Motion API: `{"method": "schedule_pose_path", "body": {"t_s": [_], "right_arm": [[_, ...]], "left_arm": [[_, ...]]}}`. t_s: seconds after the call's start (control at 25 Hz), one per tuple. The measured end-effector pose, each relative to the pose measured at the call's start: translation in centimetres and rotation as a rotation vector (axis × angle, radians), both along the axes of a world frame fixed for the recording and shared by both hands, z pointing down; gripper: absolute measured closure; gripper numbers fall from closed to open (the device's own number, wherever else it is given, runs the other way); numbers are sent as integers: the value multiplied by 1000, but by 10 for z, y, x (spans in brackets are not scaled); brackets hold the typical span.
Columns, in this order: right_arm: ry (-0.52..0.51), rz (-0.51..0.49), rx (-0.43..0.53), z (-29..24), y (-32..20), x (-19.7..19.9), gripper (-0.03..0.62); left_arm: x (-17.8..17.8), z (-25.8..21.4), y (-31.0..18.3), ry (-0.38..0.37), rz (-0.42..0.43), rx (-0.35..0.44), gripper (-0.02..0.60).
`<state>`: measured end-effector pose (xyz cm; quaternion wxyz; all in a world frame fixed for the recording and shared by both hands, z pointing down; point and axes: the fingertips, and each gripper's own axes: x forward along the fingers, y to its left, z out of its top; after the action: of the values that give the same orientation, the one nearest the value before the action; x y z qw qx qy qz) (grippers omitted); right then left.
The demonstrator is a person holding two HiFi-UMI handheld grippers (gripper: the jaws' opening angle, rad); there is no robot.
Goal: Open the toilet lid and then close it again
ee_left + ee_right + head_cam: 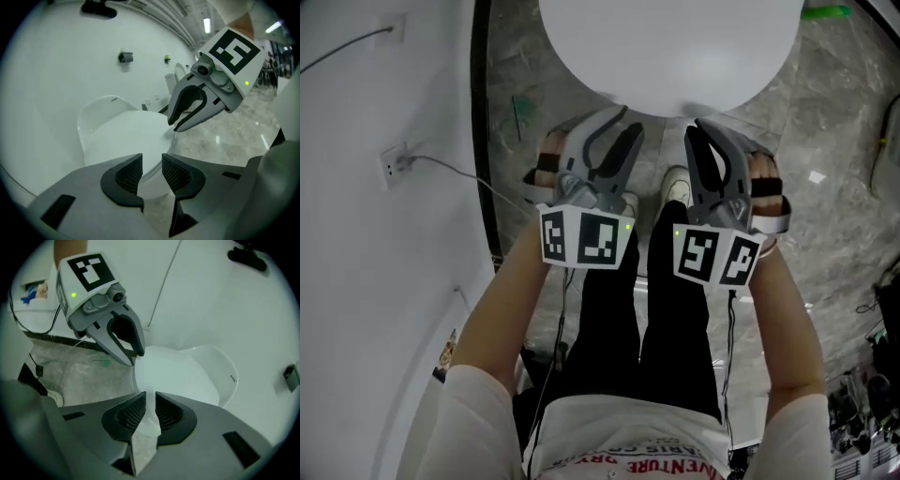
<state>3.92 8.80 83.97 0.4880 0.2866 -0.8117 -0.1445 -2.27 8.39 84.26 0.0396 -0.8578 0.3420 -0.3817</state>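
Observation:
The white toilet lid (670, 47) lies shut over the bowl at the top of the head view, and it also shows as a lid (126, 136) in the left gripper view and a lid (173, 376) in the right gripper view. Both grippers hang side by side just in front of its front edge, pointing down at it. My left gripper (614, 122) is open, its own jaws (152, 171) standing apart with only the lid's edge showing through the gap. My right gripper (703, 131) keeps a narrow gap (150, 411) with nothing in it. Neither gripper touches the lid.
A white wall (356, 234) with a socket and cable (394, 161) runs along the left. The person's black-trousered legs (619, 309) and a shoe (677, 186) stand on the grey marble floor (844, 112). Cables and clutter (862, 412) lie at the lower right.

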Motion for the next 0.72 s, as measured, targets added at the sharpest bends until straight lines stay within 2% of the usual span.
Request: {"method": "schedule_pose_path", "body": {"t_s": [0.12,0.24,0.36,0.56,0.72], "right_arm": [[83,-70,69,9,-1,-7,576],[113,-77,69,18,-3,-11,568],[135,-77,60,26,-2,-14,530],[217,-87,124,33,-5,-12,524],[229,-108,159,32,-5,-11,519]], "left_arm": [[0,9,-3,-125,82,92,432],[2,18,-2,-216,151,140,402],[2,21,-5,-262,175,176,399],[0,29,-9,-330,198,224,400],[-3,31,-13,-336,199,222,400]]}}
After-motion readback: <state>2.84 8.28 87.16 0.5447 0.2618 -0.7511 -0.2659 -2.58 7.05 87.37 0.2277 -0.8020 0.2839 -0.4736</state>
